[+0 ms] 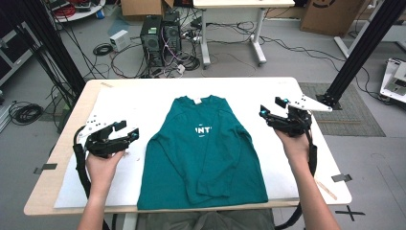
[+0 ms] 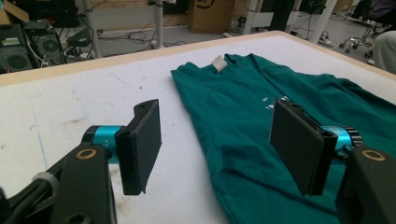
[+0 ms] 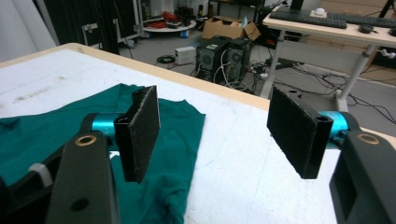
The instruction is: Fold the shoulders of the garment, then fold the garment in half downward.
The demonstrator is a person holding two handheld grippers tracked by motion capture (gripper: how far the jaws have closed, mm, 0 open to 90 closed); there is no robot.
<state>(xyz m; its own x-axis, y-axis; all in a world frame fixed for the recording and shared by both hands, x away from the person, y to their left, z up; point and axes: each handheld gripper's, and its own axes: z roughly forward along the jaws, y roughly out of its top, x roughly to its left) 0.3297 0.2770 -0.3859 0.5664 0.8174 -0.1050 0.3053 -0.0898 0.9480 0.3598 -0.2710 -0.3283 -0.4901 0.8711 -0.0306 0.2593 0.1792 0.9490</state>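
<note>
A teal long-sleeved shirt (image 1: 203, 148) lies flat in the middle of the white table cover, collar toward the far edge, sleeves folded in, white lettering on the chest. My left gripper (image 1: 128, 130) hovers just left of the shirt, open and empty. In the left gripper view its jaws stand wide apart over the left edge of the shirt (image 2: 261, 116), near the white neck label (image 2: 218, 63). My right gripper (image 1: 271, 108) is held to the right of the shirt, open and empty, with the shirt (image 3: 56, 135) under and beyond its left jaw.
The table (image 1: 62, 148) has a wooden rim around a white cover. Computer towers (image 1: 160, 36), loose cables and a desk (image 1: 234, 28) stand on the floor beyond the far edge. Black frame posts (image 1: 359, 48) rise at both sides.
</note>
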